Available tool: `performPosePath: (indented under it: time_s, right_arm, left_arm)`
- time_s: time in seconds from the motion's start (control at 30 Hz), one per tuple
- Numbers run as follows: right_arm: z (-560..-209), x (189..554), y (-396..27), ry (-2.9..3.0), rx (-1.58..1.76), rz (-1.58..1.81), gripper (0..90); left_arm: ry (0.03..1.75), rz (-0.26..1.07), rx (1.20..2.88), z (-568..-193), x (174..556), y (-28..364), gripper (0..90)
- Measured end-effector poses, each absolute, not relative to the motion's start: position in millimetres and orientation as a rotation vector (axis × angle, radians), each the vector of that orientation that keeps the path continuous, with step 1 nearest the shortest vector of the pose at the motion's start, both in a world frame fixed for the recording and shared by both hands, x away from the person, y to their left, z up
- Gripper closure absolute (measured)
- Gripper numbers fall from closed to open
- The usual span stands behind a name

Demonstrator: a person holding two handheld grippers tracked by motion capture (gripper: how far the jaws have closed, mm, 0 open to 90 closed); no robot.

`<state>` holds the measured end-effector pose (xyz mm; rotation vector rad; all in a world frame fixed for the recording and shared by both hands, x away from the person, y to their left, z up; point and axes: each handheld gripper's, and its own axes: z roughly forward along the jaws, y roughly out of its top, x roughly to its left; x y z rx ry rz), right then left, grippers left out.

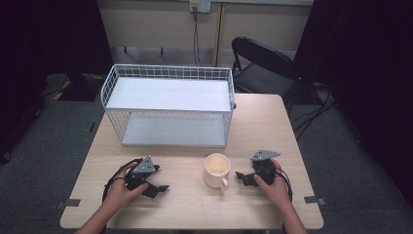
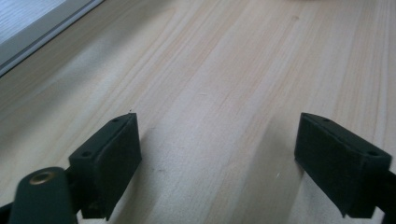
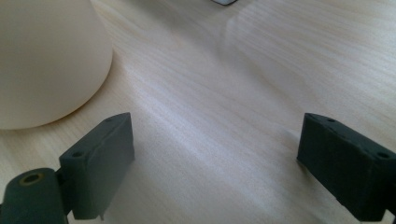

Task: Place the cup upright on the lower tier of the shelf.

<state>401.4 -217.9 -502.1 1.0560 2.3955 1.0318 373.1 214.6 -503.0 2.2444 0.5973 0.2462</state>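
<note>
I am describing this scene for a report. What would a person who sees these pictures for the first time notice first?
The white wire shelf rack stands out first, at the far middle of the wooden table. Next is the cream mug near the front, upright, with its handle toward the person. The left gripper and the right gripper flank it, both open and holding nothing.

A wire shelf rack (image 1: 168, 105) stands at the far middle of the table (image 1: 272, 126). Before it, toward the right, sits a mug (image 1: 216, 169) (handle toward the person). The left gripper (image 1: 158, 186) lies left of the mug, the right gripper (image 1: 242, 176) just right of it.
</note>
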Motion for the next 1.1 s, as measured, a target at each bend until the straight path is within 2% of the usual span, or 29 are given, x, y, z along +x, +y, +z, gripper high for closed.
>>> performPosePath:
  time_s: [0.47,0.83,1.1]
  right_arm:
    - [-501,401,-217,2.4,1.069,1.016,10.4]
    - [-490,403,-213,2.499,1.042,0.939,16.9]
    - [-479,405,-216,2.519,1.063,0.947,17.2]
  left_arm:
    - [0.603,0.249,2.25,-503,372,214,11.6]
    - [0.598,0.246,2.251,-503,371,214,9.9]
    - [0.598,0.246,2.252,-503,371,214,9.9]
